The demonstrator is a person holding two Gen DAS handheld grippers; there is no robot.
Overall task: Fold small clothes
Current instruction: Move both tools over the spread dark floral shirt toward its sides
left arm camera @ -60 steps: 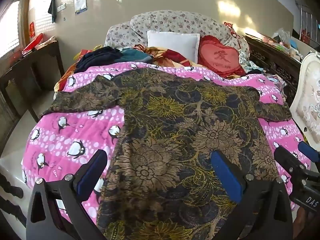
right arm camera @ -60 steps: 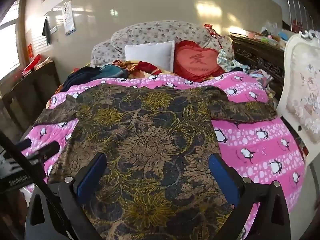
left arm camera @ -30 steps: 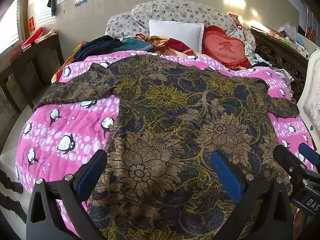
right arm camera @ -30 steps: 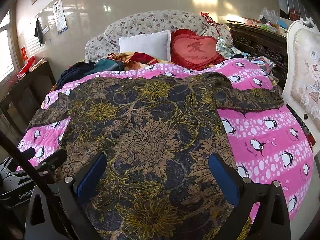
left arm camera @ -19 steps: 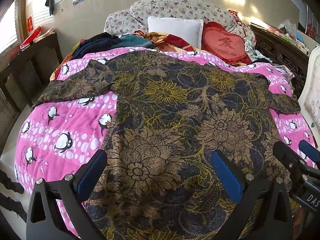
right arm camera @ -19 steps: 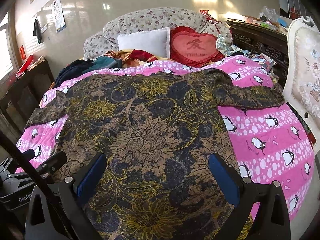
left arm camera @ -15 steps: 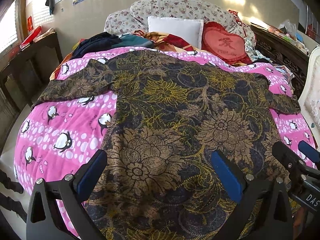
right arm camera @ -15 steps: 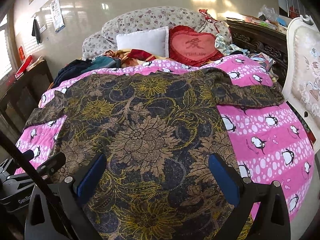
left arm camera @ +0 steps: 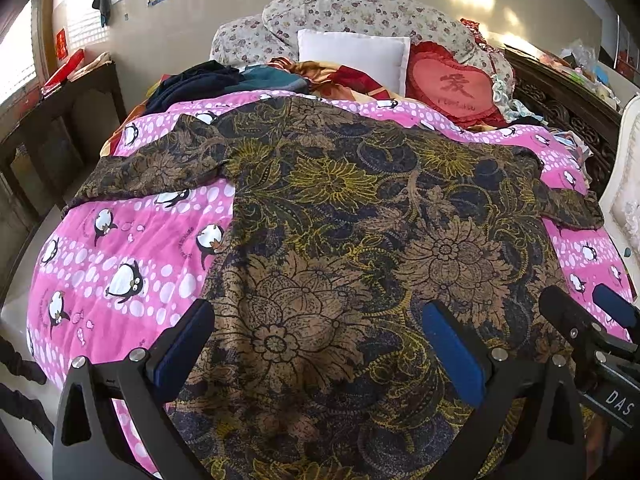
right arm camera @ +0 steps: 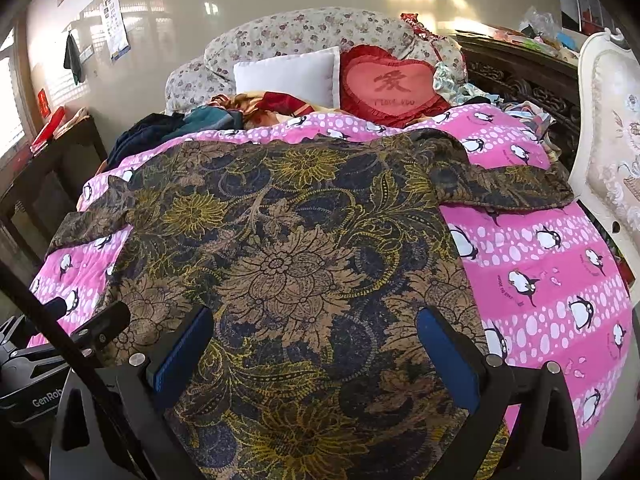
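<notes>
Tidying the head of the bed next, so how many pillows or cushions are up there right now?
2: a white pillow against the flowered headboard, and a red heart cushion touching its right side. Piled clothes could hide more.

Glossy beige wall (left arm camera: 224, 4) behind bed; dark wooden cabinet (left arm camera: 56, 128) left.

Left claw (left arm camera: 316, 344) and right claw (right arm camera: 312, 344) both gape wide, side by side, holding nothing
</notes>
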